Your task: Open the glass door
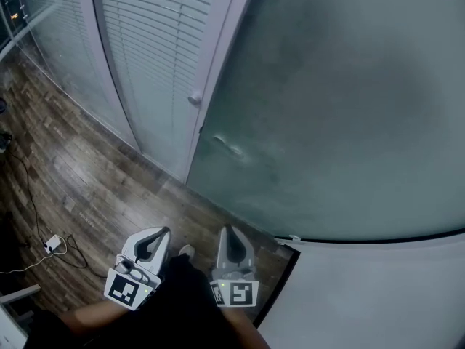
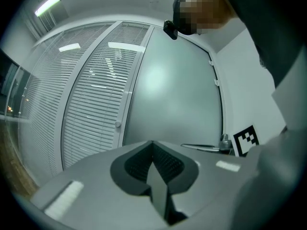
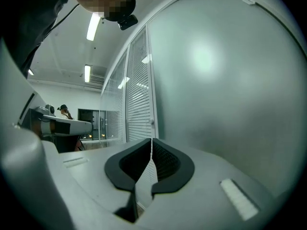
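Note:
The frosted glass door (image 1: pixel 341 107) fills the upper right of the head view, and its pale frame carries a small round knob (image 1: pixel 195 99). Both grippers are held low in front of it and touch nothing. My left gripper (image 1: pixel 161 231) is shut and empty. My right gripper (image 1: pixel 227 229) beside it is also shut and empty. In the left gripper view the closed jaws (image 2: pixel 152 143) point at the door (image 2: pixel 177 95) and the knob (image 2: pixel 118 124). From the right gripper (image 3: pixel 151 141), the glass (image 3: pixel 225 90) looms close on the right and the knob (image 3: pixel 152 122) sits straight ahead.
White slatted blinds (image 1: pixel 152 49) cover the glass panels left of the door. The floor is dark wood (image 1: pixel 87 187), with a cable and a small white plug block (image 1: pixel 51 244) at the left. A white wall (image 1: pixel 363 297) stands at the lower right.

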### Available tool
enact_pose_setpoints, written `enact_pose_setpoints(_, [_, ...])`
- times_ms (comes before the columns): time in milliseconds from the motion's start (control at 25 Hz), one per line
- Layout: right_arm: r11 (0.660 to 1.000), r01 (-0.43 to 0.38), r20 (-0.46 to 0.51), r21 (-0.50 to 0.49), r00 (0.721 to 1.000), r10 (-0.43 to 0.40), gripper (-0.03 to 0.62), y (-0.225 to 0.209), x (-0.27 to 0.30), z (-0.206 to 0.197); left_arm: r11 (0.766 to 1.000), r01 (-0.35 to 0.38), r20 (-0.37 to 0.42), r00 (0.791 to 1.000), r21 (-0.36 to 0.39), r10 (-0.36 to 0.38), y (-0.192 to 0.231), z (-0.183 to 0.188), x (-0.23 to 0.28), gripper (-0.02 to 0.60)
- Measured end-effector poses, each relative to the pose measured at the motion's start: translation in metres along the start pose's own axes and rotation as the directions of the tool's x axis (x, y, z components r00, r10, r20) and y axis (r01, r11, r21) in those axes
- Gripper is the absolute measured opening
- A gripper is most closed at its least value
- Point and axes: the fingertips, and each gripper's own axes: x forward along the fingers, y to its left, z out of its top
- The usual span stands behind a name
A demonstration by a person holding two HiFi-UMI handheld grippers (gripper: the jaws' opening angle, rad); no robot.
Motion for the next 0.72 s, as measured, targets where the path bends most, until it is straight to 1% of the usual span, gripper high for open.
enact_pose_setpoints(80, [1.000,-0.031,0.004,0.001,1.000,0.031,0.037,-0.005,0.017,-0.005,1.000,-0.019,-0.001,1.000,0.006,0.019,0.002,-0.002,0.007,0.000])
enact_pose_setpoints(200, [0.997,-0.069,-0.007,0.031,0.998,0.069,0.052,-0.010,0.044,-0.009,0.999,-0.047,0.004,0.999,0.010,0.047,0.008,-0.001,0.015,0.000])
enact_pose_setpoints(280, [0.996,-0.085,-0.037,0.040,0.996,0.086,0.064,-0.015,0.056,-0.018,0.998,-0.056,0.010,0.998,0.009,0.056,0.009,0.000,0.019,0.000])
enact_pose_setpoints(440, [0.996,-0.079,-0.073,0.034,0.994,0.081,0.072,-0.032,0.078,-0.030,0.996,-0.085,0.017,0.996,0.009,0.085,0.012,0.004,0.021,0.000])
enact_pose_setpoints(600, [0.995,-0.066,-0.100,0.073,0.992,0.073,0.081,-0.050,0.105,-0.039,0.991,-0.134,0.010,0.991,0.015,0.134,0.019,0.005,0.017,0.000])
enact_pose_setpoints(720, [0.995,-0.056,-0.123,0.077,0.990,0.065,0.084,-0.061,0.125,-0.051,0.983,-0.173,0.027,0.985,0.061,0.171,0.024,0.008,0.011,0.000])
